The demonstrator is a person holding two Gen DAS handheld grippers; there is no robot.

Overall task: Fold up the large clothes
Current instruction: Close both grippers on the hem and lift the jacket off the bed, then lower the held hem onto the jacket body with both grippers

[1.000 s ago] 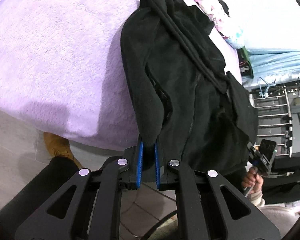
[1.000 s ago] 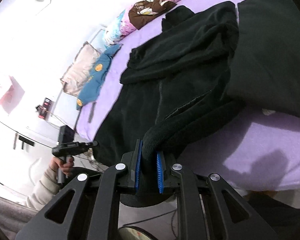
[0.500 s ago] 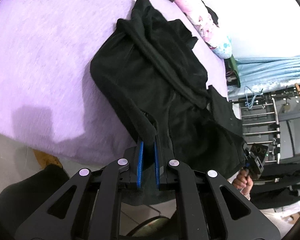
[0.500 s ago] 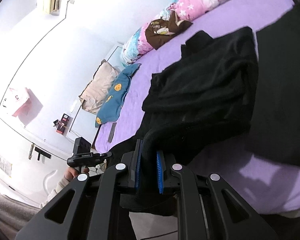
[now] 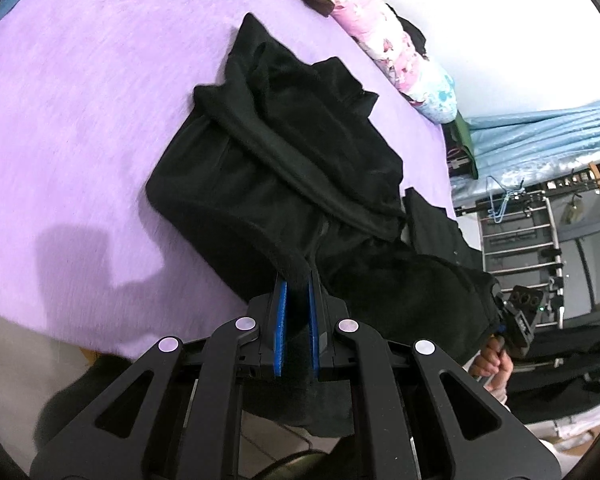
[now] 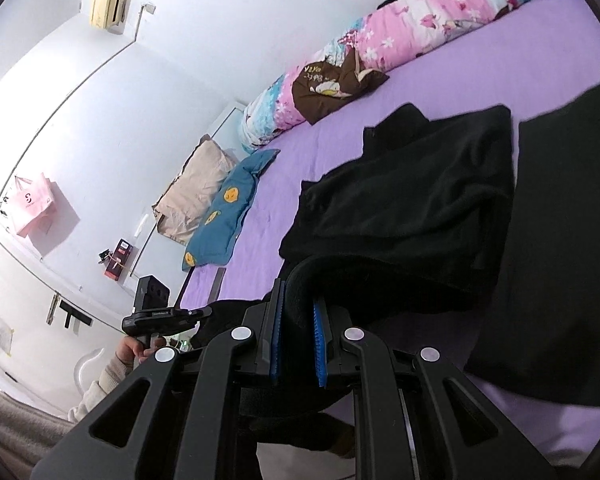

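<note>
A black fleece jacket (image 5: 292, 168) lies on the purple bed (image 5: 80, 100), its near hem lifted off the sheet at two corners. The left hand-held gripper (image 5: 296, 300) pinches one corner of the hem between its blue pads; the right hand-held gripper (image 6: 298, 316) is clamped on the other corner — thick fleece fills the gap. A rolled floral quilt (image 6: 400, 40) runs along the far edge of the bed.

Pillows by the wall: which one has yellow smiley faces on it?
The blue pillow. It carries round yellow faces and lies right beside the plain beige pillow, which has no pictures. The long roll further along is pink with flowers.
</note>
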